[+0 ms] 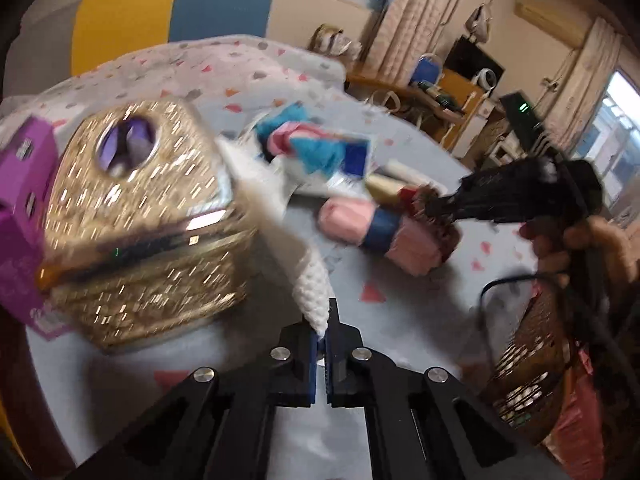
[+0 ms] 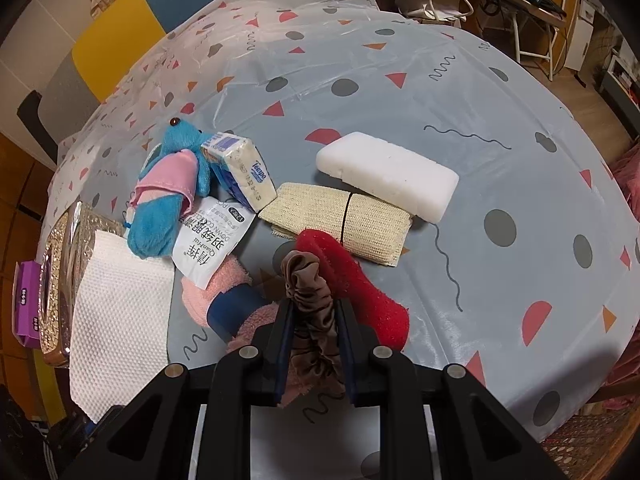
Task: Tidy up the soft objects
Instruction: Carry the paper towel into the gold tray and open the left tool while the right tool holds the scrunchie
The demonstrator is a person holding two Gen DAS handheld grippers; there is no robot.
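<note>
A: What was the left tool (image 1: 323,338) doing?
B: Pinched tight on the white tissue (image 1: 312,292), gold box (image 1: 136,220) at 10 o'clock.
A: Right tool (image 2: 314,320)?
B: Clamped narrow on the brown scrunchie (image 2: 310,300); red sponge (image 2: 356,288) at 2 o'clock.

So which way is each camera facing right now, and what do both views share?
Left wrist: sits behind the left tongs, angled down across the table toward the glittery gold tissue box; they pinch a white dimpled tissue sheet; the right tongs and a hand show.
Right wrist: sits behind the right tongs, looking steeply down at the tablecloth; they grip a brown ruched scrunchie.
Shared: the box, the tissue, blue plush toy, pink rolled towel with blue band.
</note>
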